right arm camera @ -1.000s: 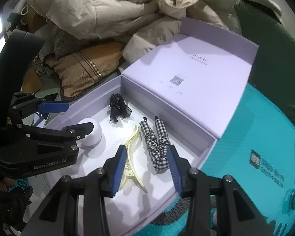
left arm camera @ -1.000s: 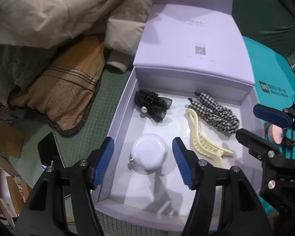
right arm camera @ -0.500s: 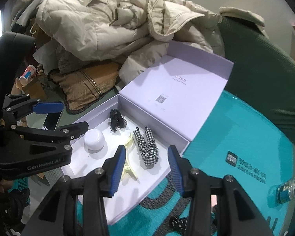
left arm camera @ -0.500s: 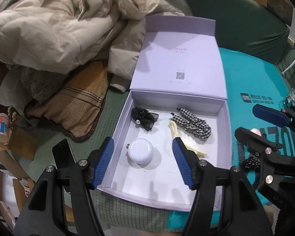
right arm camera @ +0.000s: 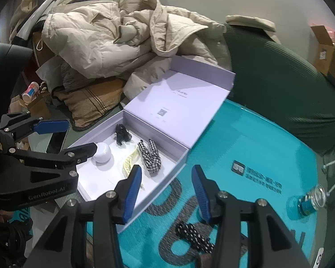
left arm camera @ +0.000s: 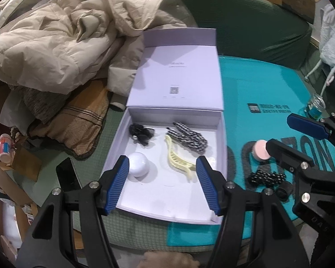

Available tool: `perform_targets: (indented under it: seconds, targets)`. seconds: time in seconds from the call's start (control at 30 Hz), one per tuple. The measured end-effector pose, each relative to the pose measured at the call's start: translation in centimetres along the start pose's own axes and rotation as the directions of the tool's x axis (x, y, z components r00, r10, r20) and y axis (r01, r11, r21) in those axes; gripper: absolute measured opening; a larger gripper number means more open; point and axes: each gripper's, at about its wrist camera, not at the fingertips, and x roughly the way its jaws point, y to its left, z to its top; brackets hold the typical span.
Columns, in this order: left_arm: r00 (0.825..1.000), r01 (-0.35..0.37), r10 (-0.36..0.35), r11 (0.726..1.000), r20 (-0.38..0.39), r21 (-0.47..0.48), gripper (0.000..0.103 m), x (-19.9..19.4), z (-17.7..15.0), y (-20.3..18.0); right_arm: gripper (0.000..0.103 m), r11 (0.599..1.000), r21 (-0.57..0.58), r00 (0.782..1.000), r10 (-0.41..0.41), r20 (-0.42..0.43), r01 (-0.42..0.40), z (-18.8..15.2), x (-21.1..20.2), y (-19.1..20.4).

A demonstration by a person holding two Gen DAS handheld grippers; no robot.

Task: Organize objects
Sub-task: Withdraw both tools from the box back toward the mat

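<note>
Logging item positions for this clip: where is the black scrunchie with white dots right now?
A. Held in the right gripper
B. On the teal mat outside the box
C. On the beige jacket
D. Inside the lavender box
B: the dotted scrunchie lies on the teal mat, beside the lavender box, with the right gripper open and empty above it.

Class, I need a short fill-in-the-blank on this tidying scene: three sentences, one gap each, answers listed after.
1. The lid of the lilac box is ____.
2. The cream hair claw lies ____ the box.
3. The polka-dot scrunchie lies outside the box on the ____ mat.
Both the left gripper and the right gripper are open and empty.

Answers: open; inside; teal
</note>
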Motion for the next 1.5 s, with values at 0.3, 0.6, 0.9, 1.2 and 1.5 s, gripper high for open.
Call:
perform_targets:
  seconds: [0.3,0.6,0.9,1.2,1.5]
  targets:
    - [0.999,0.046,-0.046,0.999,0.007,0.022,0.061,-1.1,-0.6,-3.9,0.048,0.997,0.061,0.999,-0.044,-0.011,0.045,-2.9,-2.4,-2.8]
    - [0.996,0.093,-0.093,0.994,-0.004,0.053,0.061,-1.3,-1.5,-8.3,0.048,0.991,0.104,0.996,-0.081,-0.034,0.084,-6.1,-4.3,-5.5]
    - [0.990,0.142,-0.141,0.987,-0.027,0.071,0.061,-1.3,-2.5,-12.1,0.048,0.984,0.144,0.994,-0.097,-0.056,0.104,-9.1,-5.9,-7.9]
    - [0.982,0.179,-0.174,0.981,-0.078,0.068,0.061,0.2,-3.9,-14.9,0.048,0.976,0.180,0.990,-0.111,-0.087,0.125,-11.8,-6.1,-9.7]
    - [0.974,0.187,-0.174,0.979,-0.146,0.082,0.061,2.8,-5.3,-17.1,0.048,0.974,0.208,0.986,-0.059,-0.153,0.090,-15.1,-3.8,-11.1]
